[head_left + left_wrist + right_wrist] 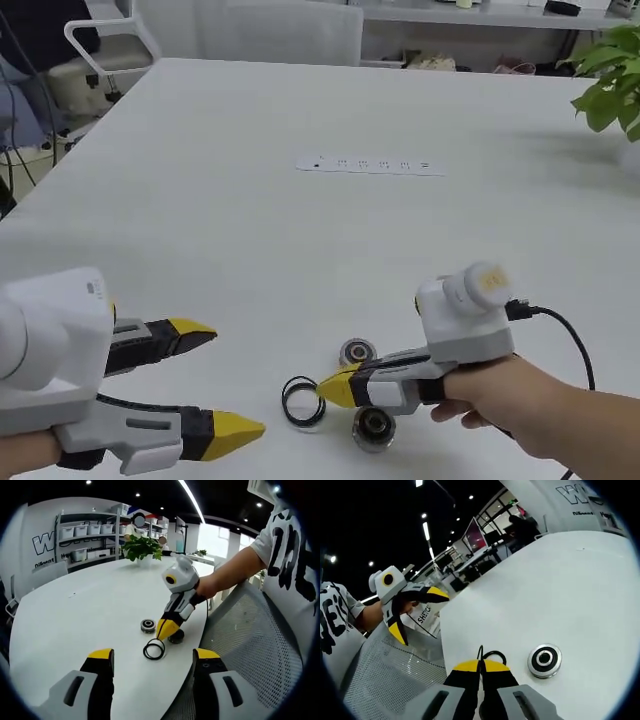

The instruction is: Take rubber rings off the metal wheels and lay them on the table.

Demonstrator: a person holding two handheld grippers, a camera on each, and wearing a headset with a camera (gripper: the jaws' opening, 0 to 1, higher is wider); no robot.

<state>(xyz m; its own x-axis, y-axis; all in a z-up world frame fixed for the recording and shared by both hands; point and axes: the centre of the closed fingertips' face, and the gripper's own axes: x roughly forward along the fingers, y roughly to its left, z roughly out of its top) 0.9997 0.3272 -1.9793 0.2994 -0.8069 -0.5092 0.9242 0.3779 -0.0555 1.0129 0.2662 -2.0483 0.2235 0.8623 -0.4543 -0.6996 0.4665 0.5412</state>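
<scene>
Two round metal wheels: flanking right gripper, near right.
Right gripper: jaws closed, tip at thin black rubber rings; release low, flat.
Left gripper: jaws wide; steady next wheel.

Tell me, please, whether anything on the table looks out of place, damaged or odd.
Nothing stands out. Both wheels lie flat on the table, apparently undamaged. The black rings rest beside them, seemingly pinched at one edge by the shut right tongs.
</scene>
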